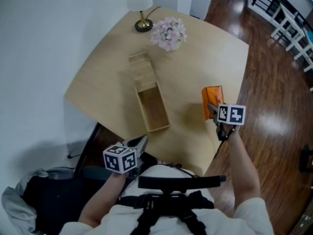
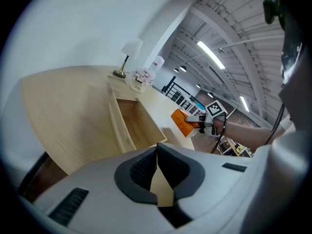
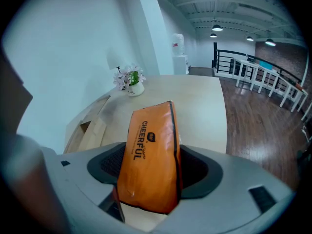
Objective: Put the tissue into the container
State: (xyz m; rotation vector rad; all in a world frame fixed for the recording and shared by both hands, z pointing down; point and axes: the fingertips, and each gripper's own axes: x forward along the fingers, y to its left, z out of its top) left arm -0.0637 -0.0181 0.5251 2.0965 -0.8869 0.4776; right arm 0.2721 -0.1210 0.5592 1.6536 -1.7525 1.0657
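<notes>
An orange tissue pack (image 1: pixel 212 100) stands on edge over the right side of the table, pinched between the pads of my right gripper (image 1: pixel 211 107). In the right gripper view the tissue pack (image 3: pixel 151 155) fills the gap between the jaws, with its printed side facing left. The container is an open wooden box (image 1: pixel 140 109), empty, lying left of the pack near the table's middle. My left gripper (image 1: pixel 142 142) hovers at the table's front edge, short of the box, its jaws shut with nothing in them. In the left gripper view the box (image 2: pixel 117 126) lies ahead and the pack (image 2: pixel 181 122) is to the right.
The box's wooden lid (image 1: pixel 142 67) lies just beyond the box. A pot of pink flowers (image 1: pixel 168 33) and a lamp base (image 1: pixel 143 25) stand at the table's far corner. The wooden table (image 1: pixel 102 89) meets a white wall on the left and dark wood floor on the right.
</notes>
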